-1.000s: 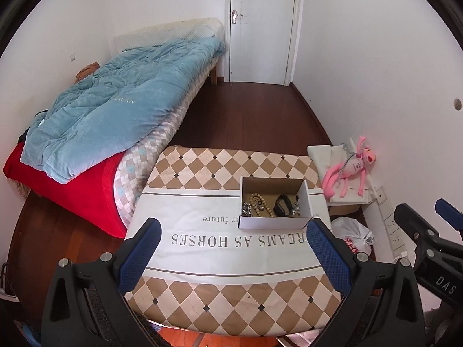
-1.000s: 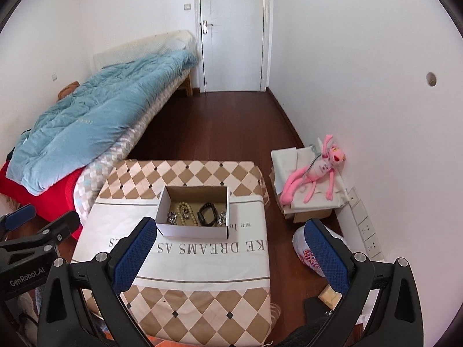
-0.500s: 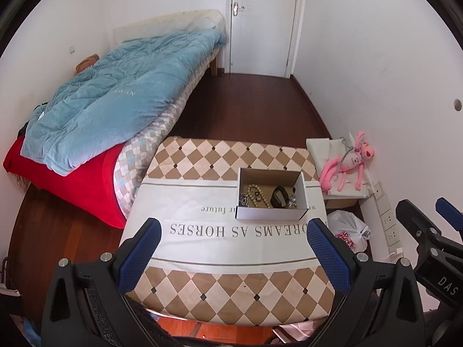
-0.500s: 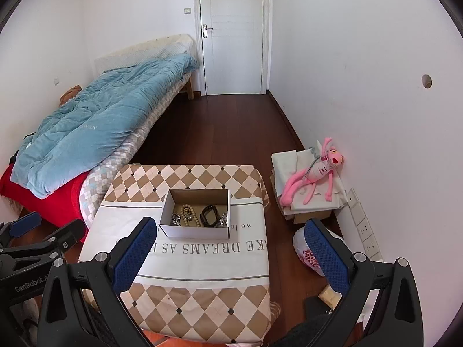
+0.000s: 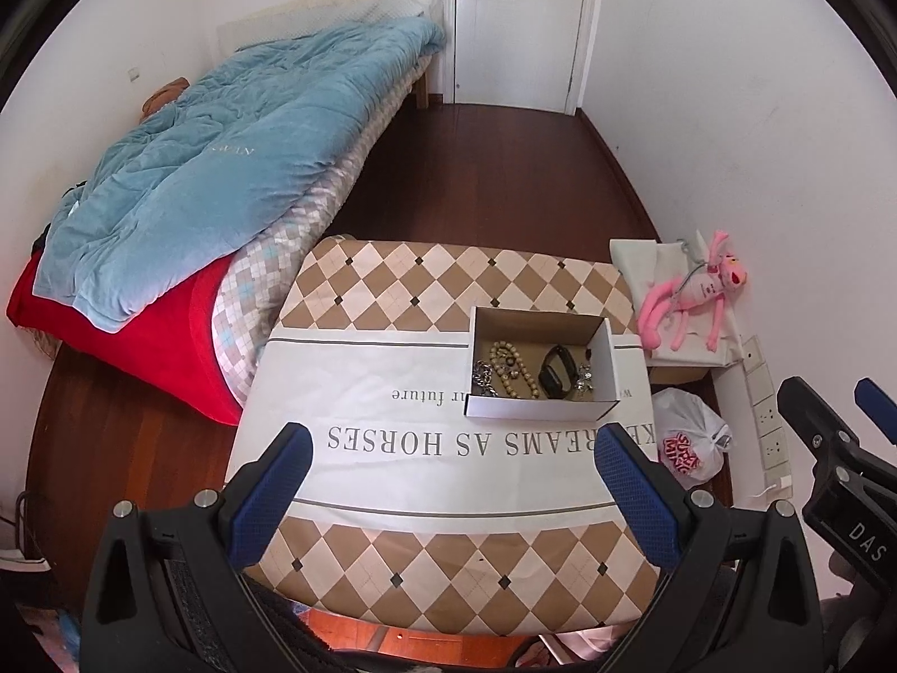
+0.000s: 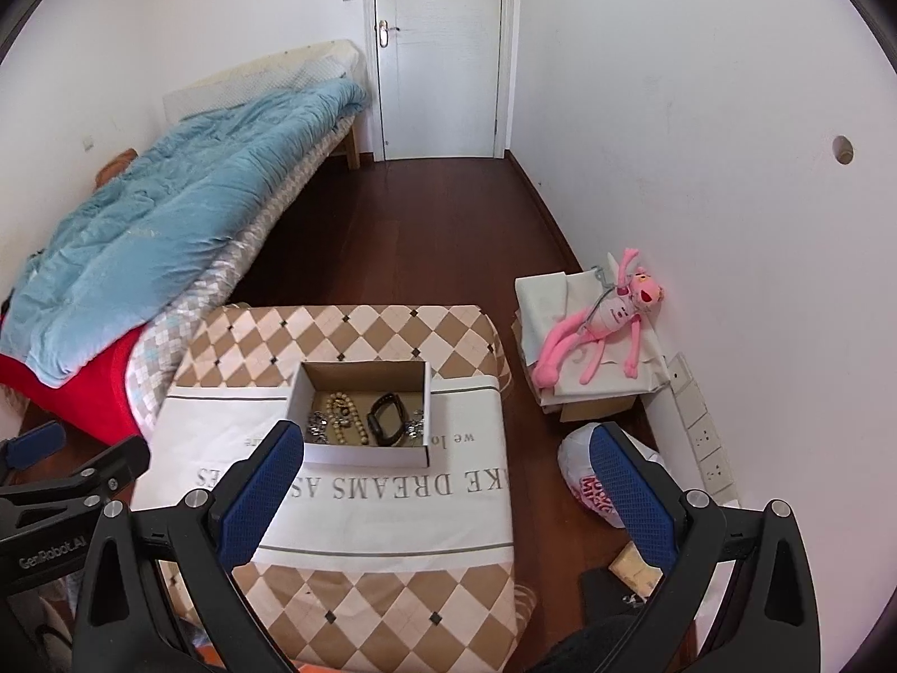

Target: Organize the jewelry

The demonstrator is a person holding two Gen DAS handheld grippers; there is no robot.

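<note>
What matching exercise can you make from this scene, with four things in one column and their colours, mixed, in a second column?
Things:
1. quilt on the bed
2. plush toy by the wall
3. wristband in the cardboard box
4. bead bracelet in the box

Colours:
A. black
B. light blue
C. tan
D. pink

Pairs: 1-B, 2-D, 3-A, 4-C

You face a narrow room with white walls (image 6: 701, 112) and a dark wooden floor (image 6: 426, 224). A closed white door (image 6: 443, 50) stands at the far end. Along the left wall, a bed (image 5: 314, 207) carries a rumpled blue quilt (image 5: 224, 168) over a red blanket (image 5: 168, 336). Nearest you, a surface (image 5: 448, 476) draped in a diamond-patterned cloth sits in bright, even light.
</note>
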